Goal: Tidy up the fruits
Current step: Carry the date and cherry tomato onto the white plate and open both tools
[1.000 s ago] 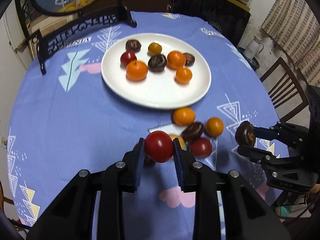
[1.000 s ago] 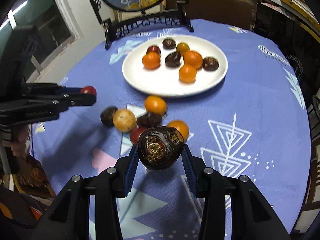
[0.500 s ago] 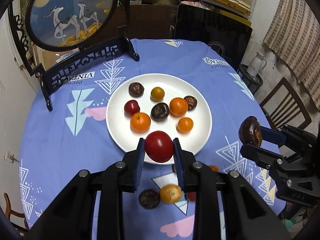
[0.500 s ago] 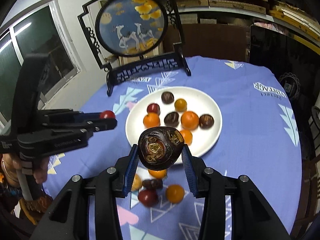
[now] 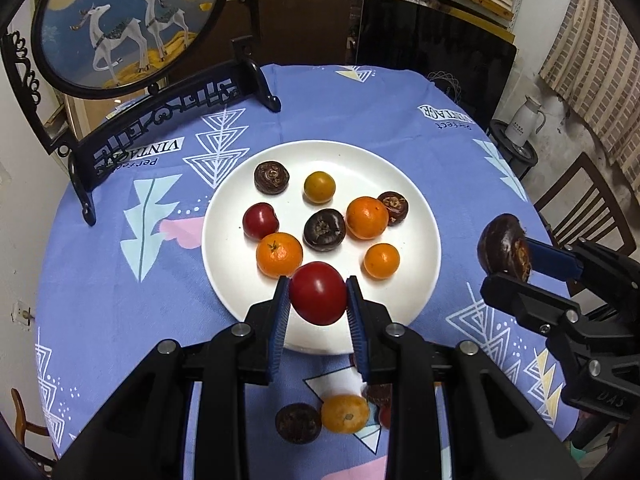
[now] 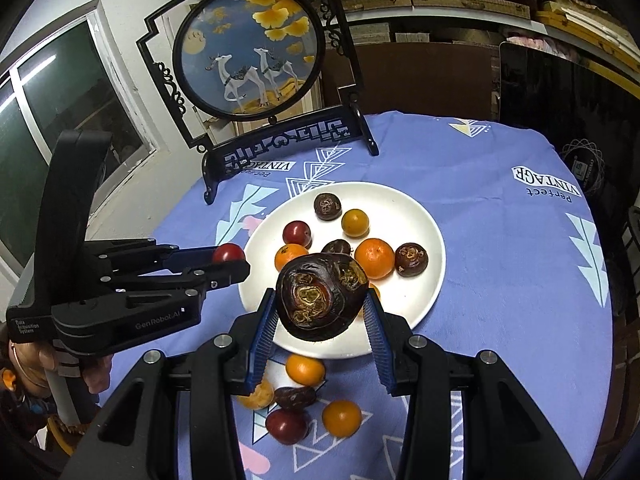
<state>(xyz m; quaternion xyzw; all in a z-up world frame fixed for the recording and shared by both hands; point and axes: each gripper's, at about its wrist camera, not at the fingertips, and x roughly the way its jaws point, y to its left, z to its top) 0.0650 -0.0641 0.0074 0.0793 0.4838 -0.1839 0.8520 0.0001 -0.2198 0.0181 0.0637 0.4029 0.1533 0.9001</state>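
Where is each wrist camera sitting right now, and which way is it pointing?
Left wrist: rides the left gripper, looking forward and down at the plate; its own fingers clamp a red tomato, and the right gripper shows at the right edge.
Right wrist: rides the right gripper, facing the plate from the near right; its fingers clamp a dark chestnut, and the left gripper and the person's hand show at left.
Shared: plate, deer screen, blue tablecloth, loose fruit below the plate.

tablecloth [image 6: 520, 240]: "Perfect VINTAGE" (repeated) | left gripper [image 6: 228, 260]: "GenRobot.AI", "Data Acquisition System"
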